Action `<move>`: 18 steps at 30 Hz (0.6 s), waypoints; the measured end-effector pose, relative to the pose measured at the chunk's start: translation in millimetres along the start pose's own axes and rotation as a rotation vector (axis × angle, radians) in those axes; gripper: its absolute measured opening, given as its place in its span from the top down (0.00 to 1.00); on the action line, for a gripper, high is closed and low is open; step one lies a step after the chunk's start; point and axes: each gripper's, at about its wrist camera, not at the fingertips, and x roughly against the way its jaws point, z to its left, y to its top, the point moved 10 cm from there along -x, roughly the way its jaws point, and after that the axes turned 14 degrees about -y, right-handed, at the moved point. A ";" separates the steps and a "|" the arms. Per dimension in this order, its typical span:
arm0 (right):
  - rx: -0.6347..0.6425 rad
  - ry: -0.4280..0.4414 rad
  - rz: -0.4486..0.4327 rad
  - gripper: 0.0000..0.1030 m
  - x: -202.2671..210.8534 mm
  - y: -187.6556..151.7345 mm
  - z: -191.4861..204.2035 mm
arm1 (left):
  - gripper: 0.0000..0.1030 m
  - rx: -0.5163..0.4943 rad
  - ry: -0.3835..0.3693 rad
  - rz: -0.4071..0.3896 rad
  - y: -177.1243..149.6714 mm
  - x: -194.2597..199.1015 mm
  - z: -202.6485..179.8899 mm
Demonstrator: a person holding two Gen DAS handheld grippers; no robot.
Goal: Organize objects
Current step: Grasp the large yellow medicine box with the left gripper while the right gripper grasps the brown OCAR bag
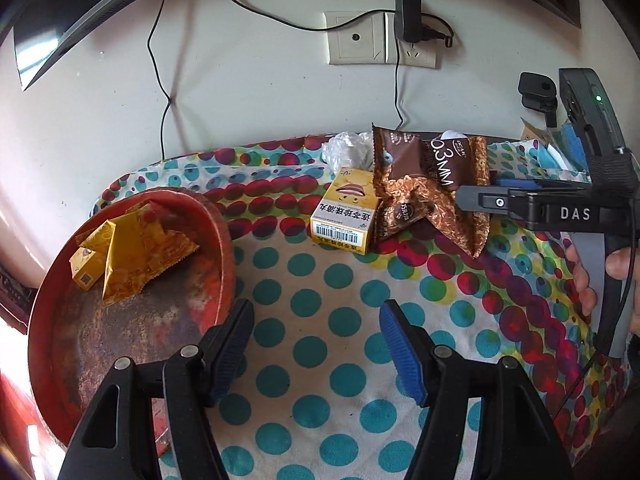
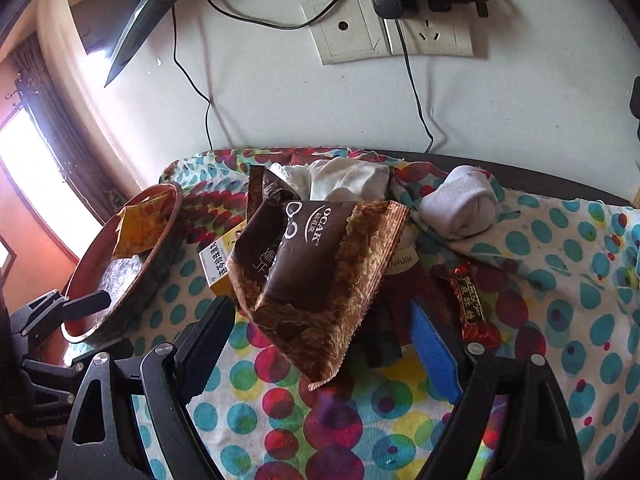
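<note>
Left wrist: one red tray [image 1: 208, 216], two brown packets [image 1: 432, 184]; both hand-held grippers [image 1: 316, 352] [image 2: 324, 340] gape, empty.

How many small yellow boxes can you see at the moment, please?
2: one yellow box lies on the dotted cloth beside the brown wrappers; another sits in the red tray, partly under a yellow packet.

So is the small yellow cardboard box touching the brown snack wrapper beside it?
Touching. In the left wrist view the yellow box stands on the dotted cloth with its right edge meeting the brown wrapper, no cloth visible between them.
</note>
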 end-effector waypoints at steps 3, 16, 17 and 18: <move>-0.023 0.039 -0.010 0.17 -7.4 7.4 5.0 | 0.35 -0.001 -0.004 0.003 4.9 -9.4 -1.1; 0.048 0.011 -0.100 0.45 -9.4 9.4 14.4 | 0.35 -0.012 -0.050 -0.006 32.8 -39.2 4.3; 0.059 0.002 -0.110 0.46 -6.6 7.9 10.9 | 0.35 -0.011 -0.052 -0.009 34.9 -41.0 4.8; 0.060 -0.005 -0.117 0.46 -3.5 6.5 6.5 | 0.35 -0.006 -0.057 -0.012 37.0 -43.3 5.3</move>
